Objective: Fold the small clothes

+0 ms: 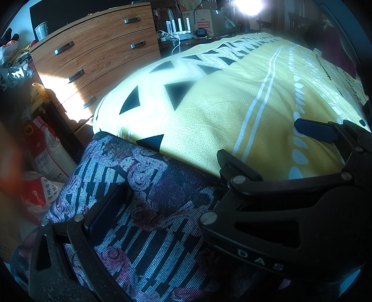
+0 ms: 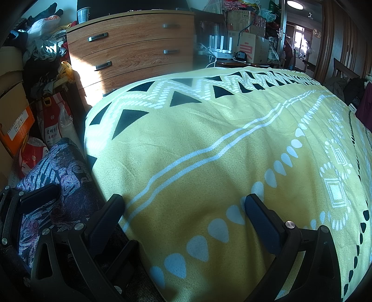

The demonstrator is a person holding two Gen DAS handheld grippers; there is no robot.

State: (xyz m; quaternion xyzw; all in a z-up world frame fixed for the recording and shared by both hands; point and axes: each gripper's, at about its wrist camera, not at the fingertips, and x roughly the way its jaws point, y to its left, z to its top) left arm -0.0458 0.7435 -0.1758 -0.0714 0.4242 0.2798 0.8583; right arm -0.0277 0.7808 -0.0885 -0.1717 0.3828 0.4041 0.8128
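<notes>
Room: a cluttered bedroom; a wooden chest of drawers (image 2: pixel 132 48) stands past the far-left corner of the bed, with a paper cup (image 2: pixel 83 14) on top.
Surface: a yellow blanket (image 2: pixel 209 151) with black triangles, white stripes and white teardrop dots covers the bed.
Background: cardboard boxes (image 2: pixel 253 48) and a white router (image 2: pixel 220 45) sit beyond the far edge; red printed bags (image 1: pixel 46 148) are on the floor to the left.
Garment: a dark blue and purple patterned cloth (image 1: pixel 139 209) lies bunched at the near-left edge of the bed, overlapping the blanket's edge.
My left gripper (image 1: pixel 167 183): jaws spread wide, directly over the patterned cloth. The left finger (image 1: pixel 104 209) lies against the fabric; the right finger reaches to the cloth's border with the blanket. Nothing is pinched between them.
My right gripper (image 2: pixel 183 209): jaws wide apart, over bare yellow blanket just right of the cloth, holding nothing.
Spacing: both grippers are close side by side; in the left wrist view the right gripper's finger (image 1: pixel 316 131) shows past my left one.
</notes>
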